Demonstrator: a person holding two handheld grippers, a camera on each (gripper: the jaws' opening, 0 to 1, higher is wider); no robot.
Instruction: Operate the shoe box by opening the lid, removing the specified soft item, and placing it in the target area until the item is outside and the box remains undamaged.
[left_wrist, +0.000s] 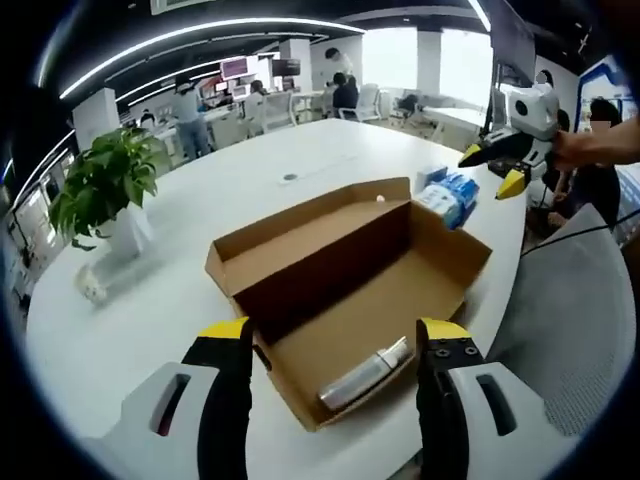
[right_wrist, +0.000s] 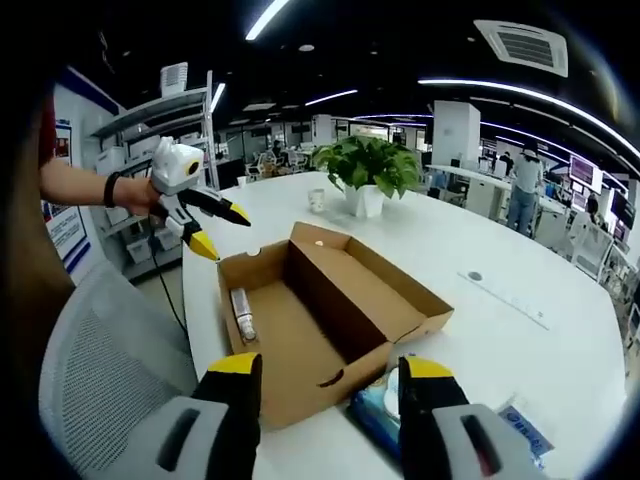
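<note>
The brown cardboard shoe box (left_wrist: 345, 290) lies open on the white table, its lid folded back. A silvery tube (left_wrist: 365, 375) rests inside near one end wall, also seen as the tube (right_wrist: 242, 312). A blue soft pack (left_wrist: 450, 197) lies on the table just outside the box. In the right gripper view the same pack (right_wrist: 375, 415) sits between my jaws. My left gripper (left_wrist: 332, 335) is open in front of the box (right_wrist: 320, 310), holding nothing. My right gripper (right_wrist: 330, 368) is open too. Each gripper appears in the other view: right gripper (left_wrist: 495, 165), left gripper (right_wrist: 215, 228).
A potted plant (left_wrist: 105, 185) in a white pot and a small cup (right_wrist: 317, 200) stand on the table (left_wrist: 300, 150). A grey mesh chair (right_wrist: 110, 360) is at the table's edge. People sit at desks in the background.
</note>
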